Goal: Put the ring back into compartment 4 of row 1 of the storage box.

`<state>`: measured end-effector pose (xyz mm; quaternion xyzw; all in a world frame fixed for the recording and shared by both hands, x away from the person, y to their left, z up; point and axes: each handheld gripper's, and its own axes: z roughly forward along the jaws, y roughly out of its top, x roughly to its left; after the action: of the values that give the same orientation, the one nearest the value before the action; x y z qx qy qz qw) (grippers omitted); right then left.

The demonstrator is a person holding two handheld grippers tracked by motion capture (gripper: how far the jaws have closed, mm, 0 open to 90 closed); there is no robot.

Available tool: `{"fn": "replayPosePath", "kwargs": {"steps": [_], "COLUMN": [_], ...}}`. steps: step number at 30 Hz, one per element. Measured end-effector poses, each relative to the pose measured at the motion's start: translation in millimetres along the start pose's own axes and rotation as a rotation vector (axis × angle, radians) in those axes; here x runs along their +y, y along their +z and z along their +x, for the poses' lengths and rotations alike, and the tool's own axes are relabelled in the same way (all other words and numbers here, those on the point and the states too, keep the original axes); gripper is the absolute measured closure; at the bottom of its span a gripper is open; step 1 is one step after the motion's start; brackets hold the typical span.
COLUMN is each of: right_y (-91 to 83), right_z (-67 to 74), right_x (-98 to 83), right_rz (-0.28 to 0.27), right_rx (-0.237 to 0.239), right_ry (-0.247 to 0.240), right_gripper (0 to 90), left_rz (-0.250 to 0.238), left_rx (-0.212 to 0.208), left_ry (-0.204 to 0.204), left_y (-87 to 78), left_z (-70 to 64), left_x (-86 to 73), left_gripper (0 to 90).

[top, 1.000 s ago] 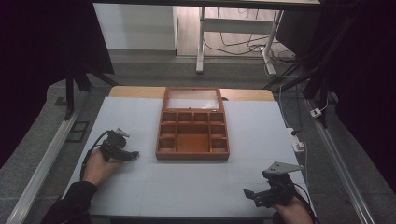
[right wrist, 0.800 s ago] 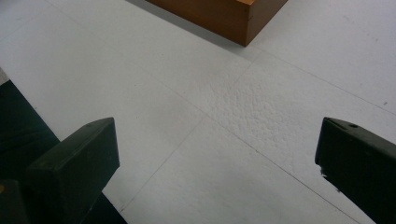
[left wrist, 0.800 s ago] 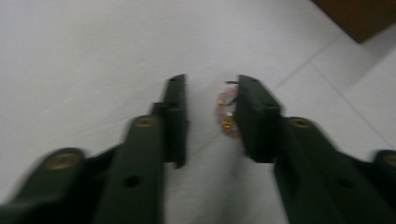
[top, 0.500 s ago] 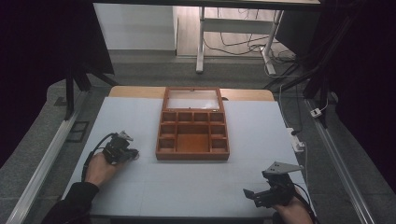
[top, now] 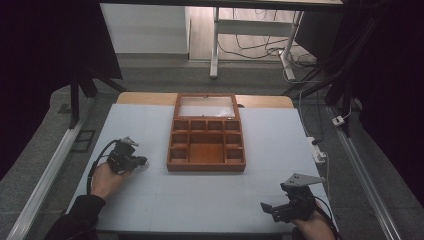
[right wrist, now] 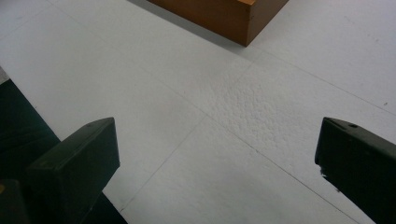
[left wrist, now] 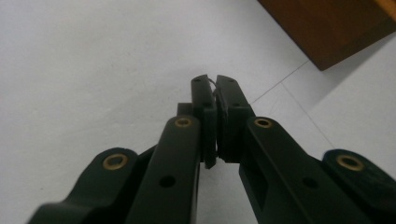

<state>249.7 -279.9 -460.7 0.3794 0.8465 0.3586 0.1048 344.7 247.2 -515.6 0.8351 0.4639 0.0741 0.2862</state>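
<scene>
Left gripper (left wrist: 215,88) newly closed, pinching thin wire ring (left wrist: 215,84) (barely visible), right gripper (right wrist: 217,158) wide open, compartmented wooden tray (top: 206,139).

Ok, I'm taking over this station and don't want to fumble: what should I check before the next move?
1. Left gripper shut: ok, its jaws have just closed, and a thin pale wire-like thing shows at their tips.
2. What that thin thing is and whether it is firmly held: cannot tell.
3. Right gripper open with nothing between its jaws: ok.
4. Wooden compartment box open, lid back, compartments free: ok.
5. Path from the left gripper to the box free of things on the table: ok.
</scene>
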Motion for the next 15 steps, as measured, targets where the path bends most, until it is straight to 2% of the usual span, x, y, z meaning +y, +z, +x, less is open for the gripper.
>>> {"fn": "replayPosePath", "kwargs": {"steps": [5,15], "right_y": [0.1,0.2], "right_z": [-0.1,0.1], "right_x": [0.0,0.1], "right_rz": [0.001,0.003], "right_rx": [0.000,-0.002], "right_ry": [0.000,0.002], "right_gripper": [0.0,0.0], "left_rz": [-0.049,-0.157], "left_rx": [-0.008,-0.045], "left_ry": [0.002,-0.027], "left_y": [-8.3,-28.7], "left_z": [-0.7,-1.7], "left_x": [1.9,5.7], "left_gripper": [86.6,86.5]}}
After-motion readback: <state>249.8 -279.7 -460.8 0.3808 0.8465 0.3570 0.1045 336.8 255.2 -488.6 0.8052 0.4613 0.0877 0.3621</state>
